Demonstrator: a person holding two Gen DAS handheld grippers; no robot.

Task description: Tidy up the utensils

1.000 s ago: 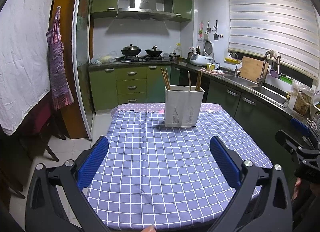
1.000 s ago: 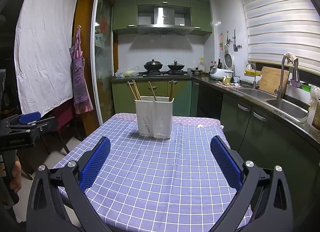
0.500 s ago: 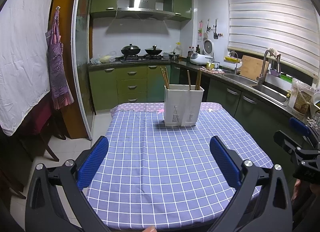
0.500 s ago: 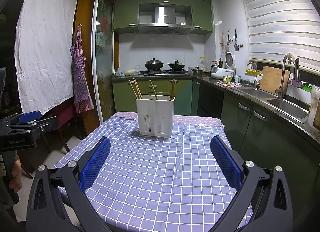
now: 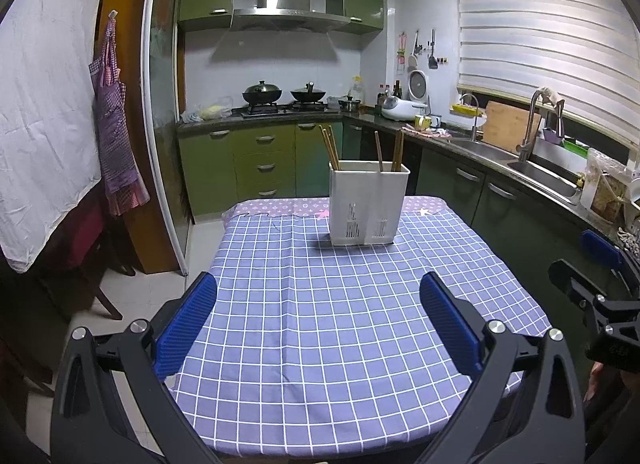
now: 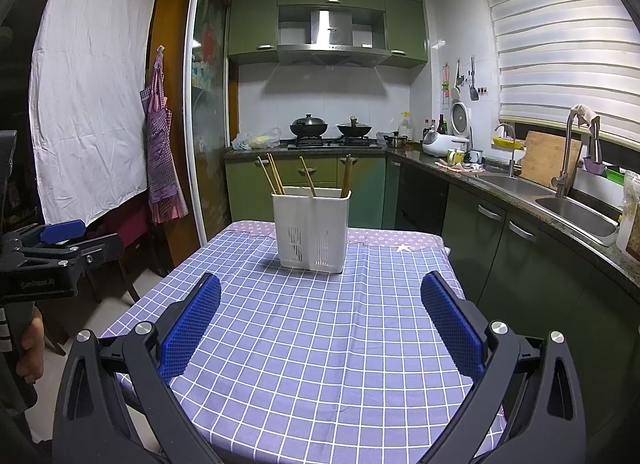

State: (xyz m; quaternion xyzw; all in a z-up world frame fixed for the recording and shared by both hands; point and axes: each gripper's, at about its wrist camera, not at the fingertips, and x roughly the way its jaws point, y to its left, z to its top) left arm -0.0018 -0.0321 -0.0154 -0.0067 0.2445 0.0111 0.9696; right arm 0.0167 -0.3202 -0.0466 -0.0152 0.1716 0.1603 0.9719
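Observation:
A white two-compartment utensil holder [image 5: 367, 204] stands upright at the far end of the table, also in the right wrist view [image 6: 310, 227]. Several wooden chopsticks [image 5: 330, 146] stick out of both compartments, also in the right wrist view [image 6: 273, 173]. My left gripper [image 5: 318, 310] is open and empty over the near end of the table. My right gripper [image 6: 320, 310] is open and empty, also over the near end. The right gripper shows at the right edge of the left wrist view [image 5: 596, 284]; the left gripper shows at the left edge of the right wrist view [image 6: 52, 252].
The table has a purple checked cloth [image 5: 340, 324]. Green cabinets and a counter with a sink [image 5: 540, 176] run along the right. A stove with two pans [image 5: 280, 98] is at the back. An apron [image 5: 116, 144] hangs left.
Both views have tilted or dropped very slightly, so the holder sits a little lower in frame. Both grippers stay open and empty. Nothing on the table moved.

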